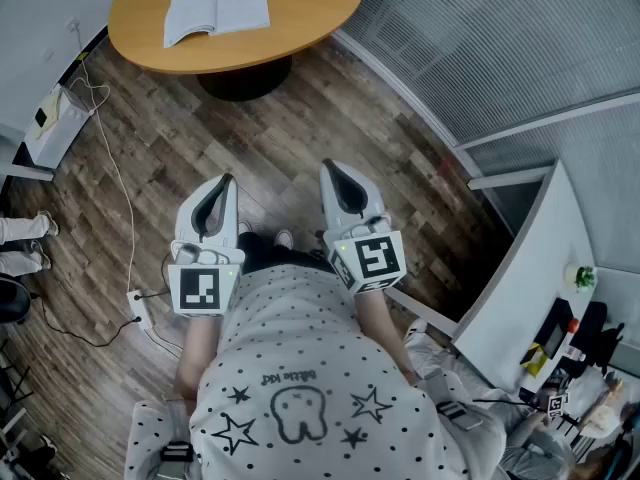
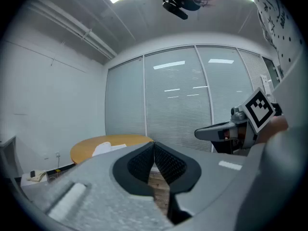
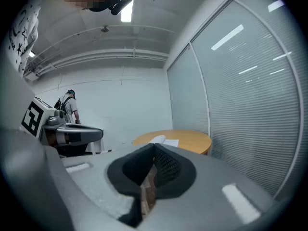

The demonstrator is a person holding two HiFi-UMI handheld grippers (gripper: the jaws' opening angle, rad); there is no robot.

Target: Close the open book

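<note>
book (image 1: 216, 7) open on round table (image 1: 300, 8)

A round wooden table (image 1: 300, 18) sits at the far end of the plank floor (image 1: 300, 128), close by the slatted blinds (image 1: 500, 38). On the left a white cable (image 1: 121, 200) trails down to a power strip (image 1: 140, 309), and on the right a white desk (image 1: 520, 288) angles in.

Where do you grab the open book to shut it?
Probably the outer edge of the book's left half, coming from the left in the head view. That half arches up off the table, leaving room for a jaw underneath, while the right page lies flat.
</note>
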